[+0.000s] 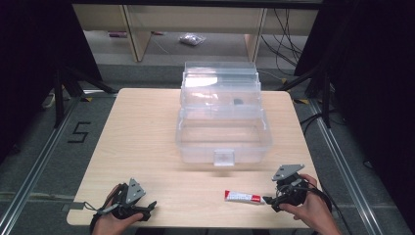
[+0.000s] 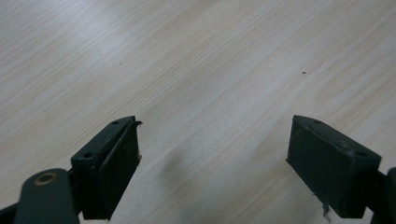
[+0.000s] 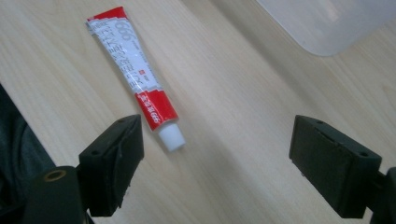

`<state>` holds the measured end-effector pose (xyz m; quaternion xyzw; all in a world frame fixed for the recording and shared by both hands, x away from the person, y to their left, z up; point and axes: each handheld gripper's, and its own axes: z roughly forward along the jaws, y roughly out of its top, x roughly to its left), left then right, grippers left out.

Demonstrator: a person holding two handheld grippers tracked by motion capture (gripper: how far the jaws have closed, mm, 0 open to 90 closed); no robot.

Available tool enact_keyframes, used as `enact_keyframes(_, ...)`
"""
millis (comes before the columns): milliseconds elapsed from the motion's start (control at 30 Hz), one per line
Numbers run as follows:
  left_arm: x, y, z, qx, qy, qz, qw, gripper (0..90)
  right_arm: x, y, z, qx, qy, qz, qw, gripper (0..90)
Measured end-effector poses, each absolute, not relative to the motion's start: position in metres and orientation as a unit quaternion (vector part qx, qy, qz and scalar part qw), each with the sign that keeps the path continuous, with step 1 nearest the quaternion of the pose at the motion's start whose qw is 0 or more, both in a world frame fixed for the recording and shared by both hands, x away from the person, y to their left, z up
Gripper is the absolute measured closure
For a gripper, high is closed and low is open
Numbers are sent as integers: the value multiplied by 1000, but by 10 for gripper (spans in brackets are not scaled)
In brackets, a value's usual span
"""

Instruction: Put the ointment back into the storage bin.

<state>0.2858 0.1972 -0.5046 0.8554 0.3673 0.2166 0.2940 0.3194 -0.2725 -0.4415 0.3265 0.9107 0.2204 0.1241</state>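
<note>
Lying flat on the wooden table (image 1: 147,127), a red-and-white tube (image 1: 243,197) sits in the lower right of the high view, near the table's front edge and just left of the right gripper (image 1: 272,200). Right gripper view: the tube (image 3: 135,77) runs from the upper left of the frame down toward the centre, white cap nearest the camera and just beside the left-hand jaw; the digits "666" can be read on its white band and again on its red band, while the small characters between them are too fine to make out. The right gripper (image 3: 217,154) has its jaws spread wide with nothing between them, the tube's cap lying at the edge of the gap and apart from both pads. A corner of the clear plastic box (image 3: 327,23) fills the upper right of that frame; the high view shows the whole box (image 1: 222,122), lid raised, at the centre of the table, well apart from the tube. A black "5" (image 1: 79,132) is marked on the floor at the left of the high view. Left gripper view: the left gripper (image 2: 215,149) is likewise spread wide over bare wood, holding nothing; the high view places it (image 1: 147,208) at the lower left, held in a hand (image 1: 115,223).
</note>
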Motion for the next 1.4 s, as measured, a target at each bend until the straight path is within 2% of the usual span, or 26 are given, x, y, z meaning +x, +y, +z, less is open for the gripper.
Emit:
enact_keyframes(333, 286, 197, -505, 856, 365, 215, 295, 163, 327, -240, -438, 257, 945, 178, 94, 255)
enact_keyframes(467, 286, 197, -505, 857, 366, 216, 292, 163, 332, -228, -442, 234, 956, 158, 81, 318)
enact_keyframes(700, 286, 197, -505, 856, 366, 217, 294, 163, 344, -213, -449, 194, 971, 125, 68, 345)
enact_keyframes(967, 286, 197, -505, 855, 368, 218, 294, 162, 347, -199, -455, 188, 977, 95, 38, 393)
enact_keyframes(1400, 286, 197, -505, 855, 367, 219, 293, 162, 356, -185, -462, 161, 985, 57, 27, 497)
